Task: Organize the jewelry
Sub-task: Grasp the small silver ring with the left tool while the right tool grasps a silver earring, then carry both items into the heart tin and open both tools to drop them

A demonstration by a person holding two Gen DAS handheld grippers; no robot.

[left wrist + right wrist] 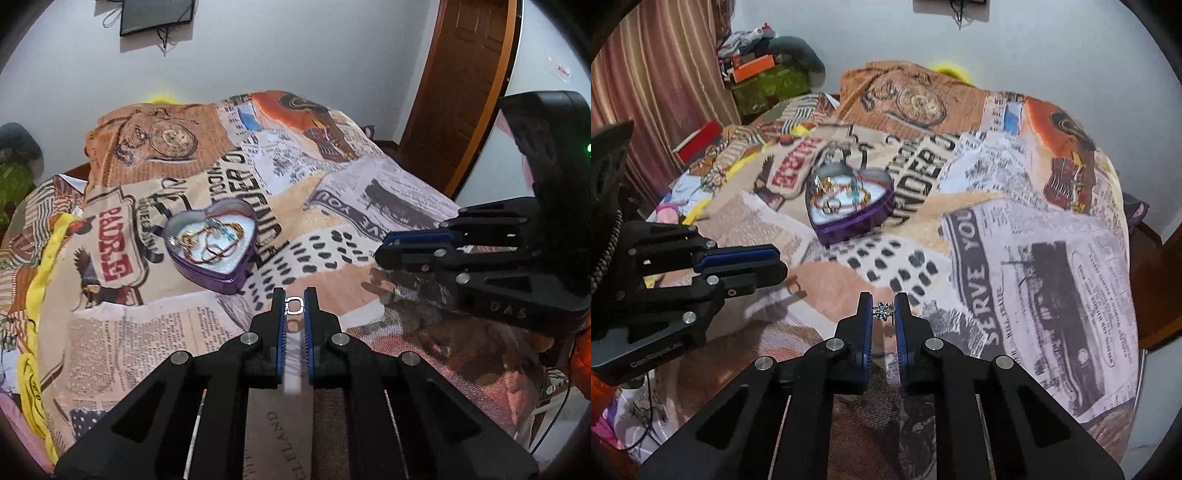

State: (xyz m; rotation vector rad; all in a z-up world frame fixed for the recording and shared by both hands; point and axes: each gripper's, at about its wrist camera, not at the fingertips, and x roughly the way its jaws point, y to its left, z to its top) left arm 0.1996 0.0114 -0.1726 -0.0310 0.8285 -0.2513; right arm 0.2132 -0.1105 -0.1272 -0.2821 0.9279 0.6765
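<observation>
A purple heart-shaped tin lies open on the printed bedspread with several chains and rings inside; it also shows in the right wrist view. My left gripper is shut on a small silver ring, held above the cloth just in front of the tin. My right gripper is shut on a silver ring with a star-shaped stone, to the right of the tin. Each gripper appears side-on in the other view, the right one and the left one.
The bed is covered by a newspaper-print bedspread. A yellow cloth lies along its left edge. A brown door stands at the right. Boxes and clothes are piled beside a curtain at the far left.
</observation>
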